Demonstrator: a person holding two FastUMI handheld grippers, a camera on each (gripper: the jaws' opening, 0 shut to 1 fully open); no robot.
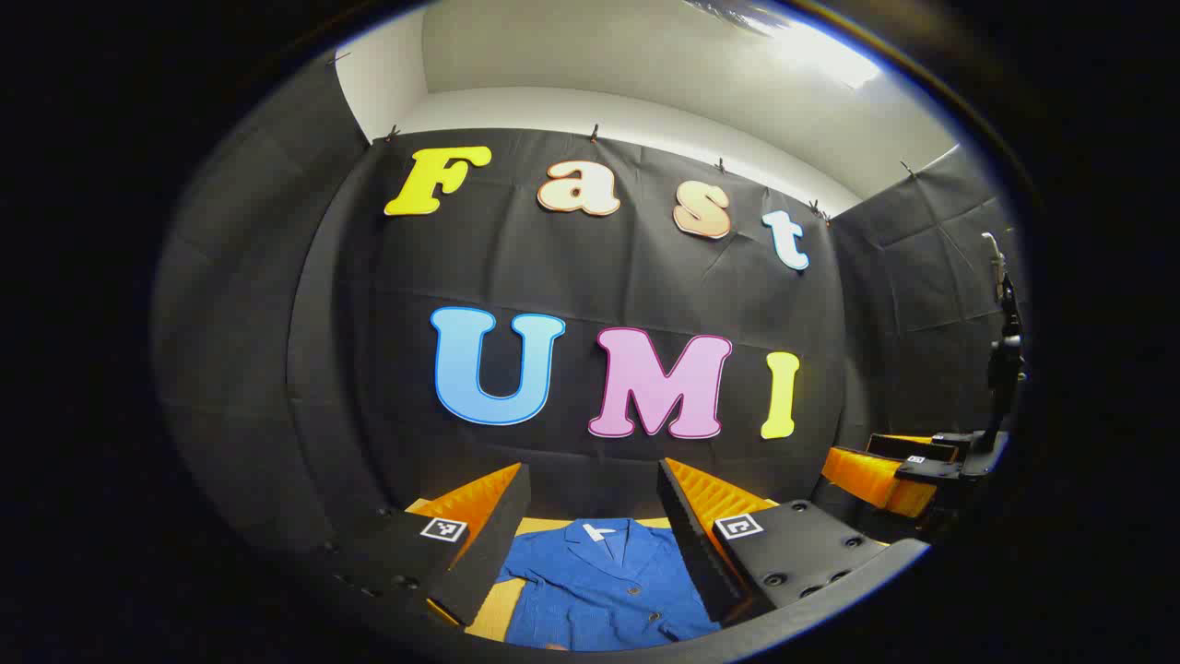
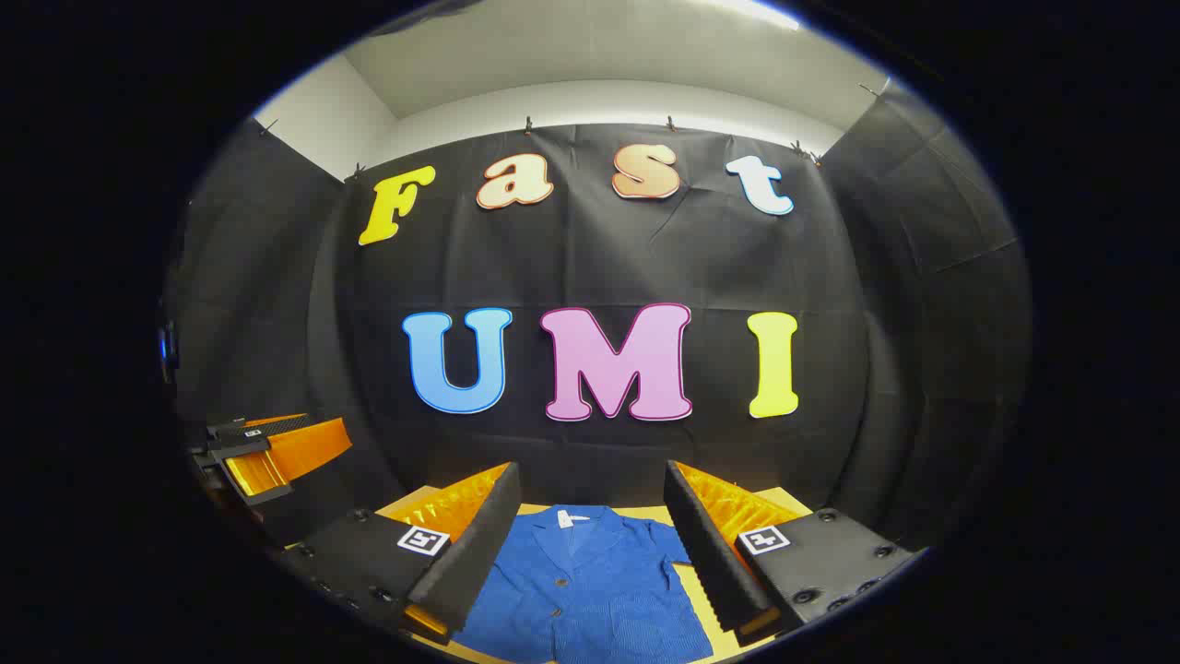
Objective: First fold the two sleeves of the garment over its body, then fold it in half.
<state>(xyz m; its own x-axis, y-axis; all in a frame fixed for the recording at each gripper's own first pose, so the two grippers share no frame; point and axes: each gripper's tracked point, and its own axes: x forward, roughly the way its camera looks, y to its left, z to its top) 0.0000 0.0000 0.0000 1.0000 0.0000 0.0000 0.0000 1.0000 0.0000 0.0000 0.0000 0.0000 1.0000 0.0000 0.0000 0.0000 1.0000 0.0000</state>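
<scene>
The blue shirt [image 1: 604, 581] lies flat on the table [image 2: 784, 503], collar away, sleeves spread — nothing folded yet; both the left gripper [image 1: 595, 539] and right gripper [image 2: 590, 544] hover above it, jaws released, holding nothing.

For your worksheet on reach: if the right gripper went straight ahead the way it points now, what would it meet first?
Probably the booth's black cloth wall. The right gripper, jaws open, seems aimed above the blue shirt; depth is unclear.

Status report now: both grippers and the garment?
Left gripper open, empty. Right gripper open, empty. Blue buttoned cloth shirt flat on yellow table, unfolded. Nothing in the way.
</scene>
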